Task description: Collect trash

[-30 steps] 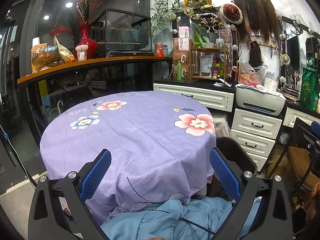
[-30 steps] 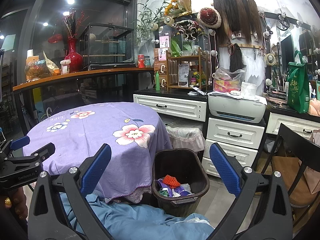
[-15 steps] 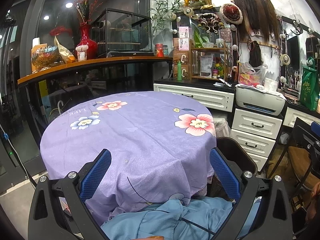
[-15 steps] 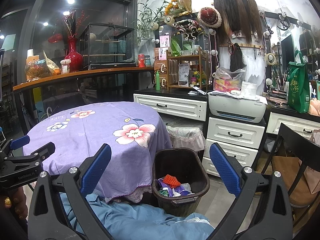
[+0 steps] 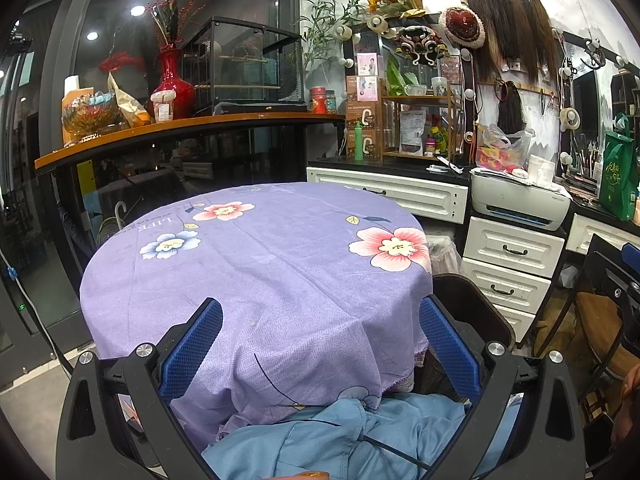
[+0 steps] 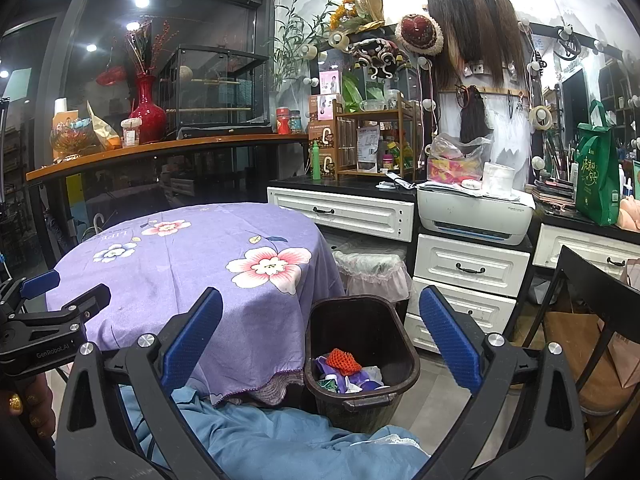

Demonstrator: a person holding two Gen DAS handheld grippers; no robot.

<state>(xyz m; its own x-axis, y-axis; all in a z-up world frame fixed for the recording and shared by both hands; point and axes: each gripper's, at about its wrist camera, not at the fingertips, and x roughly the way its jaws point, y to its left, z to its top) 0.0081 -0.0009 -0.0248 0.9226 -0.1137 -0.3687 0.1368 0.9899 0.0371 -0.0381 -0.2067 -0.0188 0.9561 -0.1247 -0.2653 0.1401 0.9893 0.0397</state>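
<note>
— Counted: one round tabletop (image 5: 280, 280) under purple cloth, three printed flowers (image 5: 394, 248) on it.
— Bins?
— Two: one dark trash bin (image 6: 360, 320) holding scraps, one bag-lined bin (image 6: 372, 270) behind.
— Elsewhere?
— One red vase (image 6: 147, 110), one printer (image 6: 474, 210), one green bag (image 6: 596, 172), two grippers (image 6: 320, 336).

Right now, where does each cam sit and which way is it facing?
Left wrist: on the left gripper, open, facing the purple tablecloth; blue-clad lap below.
Right wrist: on the right gripper, open, facing the brown bin holding trash; left gripper at left edge.
Shared: tablecloth, bin, white printer, red vase.
</note>
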